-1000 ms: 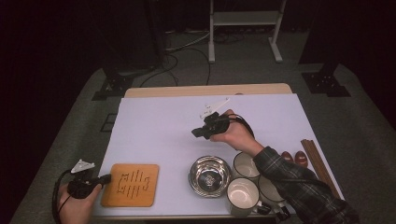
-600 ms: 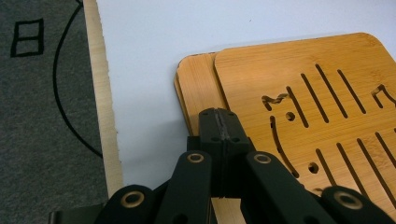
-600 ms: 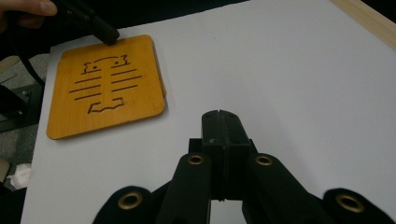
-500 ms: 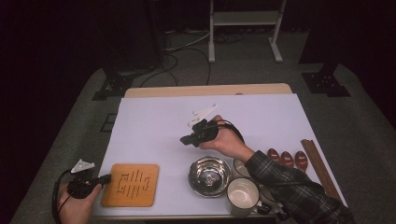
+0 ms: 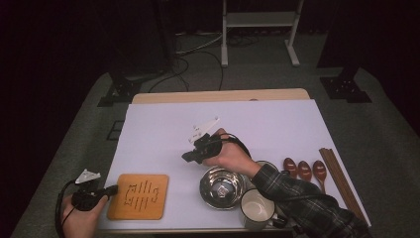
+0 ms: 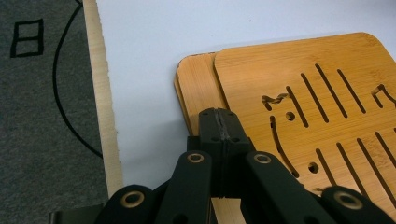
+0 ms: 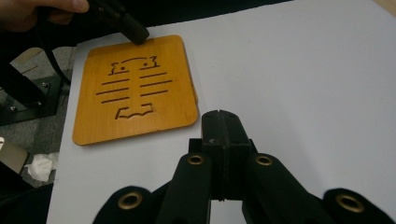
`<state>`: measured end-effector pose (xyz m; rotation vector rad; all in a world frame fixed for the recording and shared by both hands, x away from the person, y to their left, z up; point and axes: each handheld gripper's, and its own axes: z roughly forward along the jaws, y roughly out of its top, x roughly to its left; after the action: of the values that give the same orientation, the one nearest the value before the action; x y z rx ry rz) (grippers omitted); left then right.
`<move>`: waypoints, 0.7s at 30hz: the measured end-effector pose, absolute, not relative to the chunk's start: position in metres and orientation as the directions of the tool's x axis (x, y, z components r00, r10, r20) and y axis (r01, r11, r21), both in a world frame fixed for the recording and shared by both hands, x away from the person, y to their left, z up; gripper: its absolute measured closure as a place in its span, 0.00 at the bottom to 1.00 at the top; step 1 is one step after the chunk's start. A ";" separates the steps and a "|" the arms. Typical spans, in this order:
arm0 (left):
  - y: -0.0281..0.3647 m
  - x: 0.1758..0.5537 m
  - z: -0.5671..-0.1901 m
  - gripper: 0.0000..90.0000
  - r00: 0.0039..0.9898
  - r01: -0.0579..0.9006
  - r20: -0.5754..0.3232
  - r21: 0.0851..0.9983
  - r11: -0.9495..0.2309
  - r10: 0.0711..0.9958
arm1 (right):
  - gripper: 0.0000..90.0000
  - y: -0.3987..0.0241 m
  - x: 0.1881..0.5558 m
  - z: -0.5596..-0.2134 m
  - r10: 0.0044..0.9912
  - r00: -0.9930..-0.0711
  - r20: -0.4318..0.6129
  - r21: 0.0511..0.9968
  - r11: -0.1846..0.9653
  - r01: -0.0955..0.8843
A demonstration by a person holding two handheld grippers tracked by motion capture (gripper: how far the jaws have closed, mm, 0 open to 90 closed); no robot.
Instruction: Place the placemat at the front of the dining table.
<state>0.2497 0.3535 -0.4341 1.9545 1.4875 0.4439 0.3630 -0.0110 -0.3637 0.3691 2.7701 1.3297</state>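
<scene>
Lying flat near the front left corner of the white table (image 5: 277, 119), the bamboo trivet (image 5: 139, 196) is the item nearest both grippers. The left gripper view shows it as two stacked boards, the lower one (image 6: 198, 91) protruding slightly past the edge of the upper one, which carries cut-out slots and a fish-like outline. The left gripper (image 5: 113, 189) rests at the trivet's left edge; in its own view the tips (image 6: 219, 122) sit over the board's rim, with the jaws fully closed against each other and nothing between them. Whether the tips actually touch the wood cannot be told. The hand (image 5: 79, 218) holding it lies at the table's front left corner.

The right gripper (image 5: 190, 156) is held above the table's centre, apart from the trivet, pointing toward it. In its own view the tips (image 7: 221, 126) are pressed together and carry nothing, with bare white surface beneath.

To the right of the trivet stands a steel bowl (image 5: 222, 187), then a white mug (image 5: 257, 208) at the front edge. Three wooden spoons (image 5: 304, 169) and a set of dark chopsticks (image 5: 341, 181) lie near the right edge.
</scene>
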 end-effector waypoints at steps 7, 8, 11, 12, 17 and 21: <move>0.353 0.250 -0.434 1.00 0.306 0.732 -0.105 0.662 -0.163 0.946 | 1.00 -0.001 0.356 -0.368 0.210 -0.975 0.071 0.773 0.607 0.187; 0.353 0.250 -0.434 1.00 0.306 0.732 -0.105 0.662 -0.163 0.946 | 1.00 0.000 0.355 -0.368 0.208 -0.976 0.072 0.771 0.609 0.187; 0.353 0.250 -0.434 1.00 0.306 0.732 -0.106 0.661 -0.163 0.946 | 1.00 0.004 0.352 -0.370 0.196 -0.978 0.076 0.772 0.609 0.182; 0.353 0.250 -0.434 1.00 0.306 0.732 -0.106 0.661 -0.163 0.946 | 1.00 0.005 0.351 -0.370 0.194 -0.978 0.077 0.772 0.609 0.182; 0.353 0.250 -0.434 1.00 0.306 0.732 -0.106 0.662 -0.163 0.946 | 1.00 0.013 0.346 -0.373 0.177 -0.981 0.083 0.771 0.613 0.176; 0.353 0.250 -0.434 1.00 0.305 0.732 -0.107 0.662 -0.161 0.946 | 1.00 0.018 0.342 -0.376 0.165 -0.982 0.088 0.766 0.619 0.173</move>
<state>0.2497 0.3535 -0.4341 1.9558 1.4865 0.4442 0.3422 0.0183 -0.3757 0.2957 2.8344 1.3433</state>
